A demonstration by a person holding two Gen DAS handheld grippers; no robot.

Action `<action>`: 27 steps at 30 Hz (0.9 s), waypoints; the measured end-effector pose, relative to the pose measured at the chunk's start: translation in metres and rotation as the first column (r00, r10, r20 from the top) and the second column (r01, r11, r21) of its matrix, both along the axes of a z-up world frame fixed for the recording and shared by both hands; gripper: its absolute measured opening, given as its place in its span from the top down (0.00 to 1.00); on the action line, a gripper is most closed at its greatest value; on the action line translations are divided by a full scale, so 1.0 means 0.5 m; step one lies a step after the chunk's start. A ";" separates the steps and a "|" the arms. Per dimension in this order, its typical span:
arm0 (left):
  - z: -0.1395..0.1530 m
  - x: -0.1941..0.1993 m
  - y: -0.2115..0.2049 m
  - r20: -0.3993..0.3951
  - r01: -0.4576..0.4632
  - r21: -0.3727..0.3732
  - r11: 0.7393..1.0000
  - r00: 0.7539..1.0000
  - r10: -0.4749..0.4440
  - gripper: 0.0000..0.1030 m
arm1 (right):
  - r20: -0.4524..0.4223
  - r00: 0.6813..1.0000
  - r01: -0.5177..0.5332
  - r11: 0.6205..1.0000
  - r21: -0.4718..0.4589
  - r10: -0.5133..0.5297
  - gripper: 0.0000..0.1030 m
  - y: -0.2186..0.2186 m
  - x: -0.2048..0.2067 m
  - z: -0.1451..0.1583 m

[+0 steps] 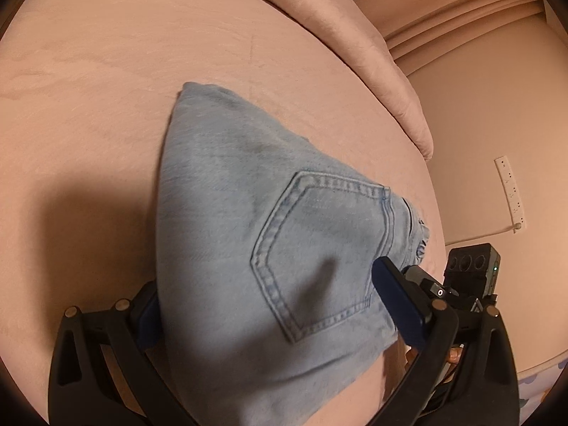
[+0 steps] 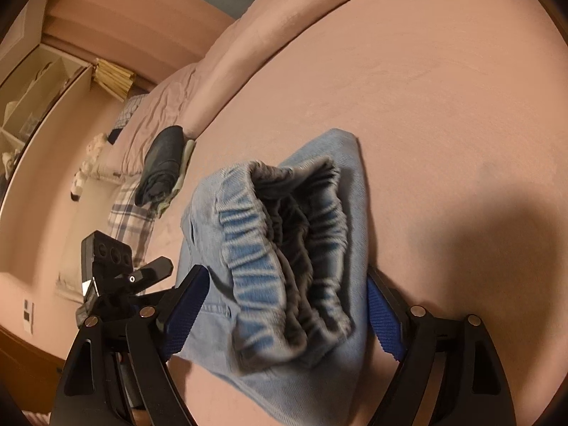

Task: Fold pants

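Denim, pale blue, fills the lower middle of both wrist views: the folded pants (image 1: 248, 248) lie on the pink bedsheet (image 1: 106, 88), and we hold them from two sides. In the left wrist view the bundle's long axis runs from the bottom centre of the frame up to a narrow folded end at the upper middle, with the back pocket (image 1: 319, 255) facing up at centre right. Our left gripper (image 1: 277, 305) straddles the near end, its blue pads wide apart with the cloth lying between them; whether they press it we cannot tell. In the right wrist view the gathered elastic waistband (image 2: 284, 248) points toward the camera, and the body stretches away toward the frame's upper middle. Our right gripper (image 2: 284, 305) stands spread wide, a blue pad at either flank of the pants, and we cannot tell if they squeeze. A dark folded garment (image 2: 163, 163) lies at the frame's middle left.
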State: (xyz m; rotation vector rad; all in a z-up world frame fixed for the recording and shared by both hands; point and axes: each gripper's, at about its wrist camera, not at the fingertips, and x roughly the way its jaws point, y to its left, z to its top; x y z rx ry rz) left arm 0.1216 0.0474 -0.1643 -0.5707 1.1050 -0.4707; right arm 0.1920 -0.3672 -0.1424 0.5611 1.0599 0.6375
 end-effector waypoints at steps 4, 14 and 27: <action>0.004 0.007 -0.005 0.002 -0.005 0.014 1.000 1.000 0.005 0.02 | 0.010 1.000 -0.011 1.000 -0.007 0.011 0.11 0.008 0.011 0.000; -0.001 0.014 0.001 0.017 0.018 0.044 0.999 1.000 -0.019 0.02 | 0.046 0.999 -0.027 0.999 -0.034 0.029 0.04 0.027 0.018 0.003; 0.006 0.018 -0.019 0.025 0.026 0.100 0.995 0.999 -0.029 0.02 | 0.064 0.998 -0.021 0.998 -0.062 0.025 0.04 0.034 0.010 0.012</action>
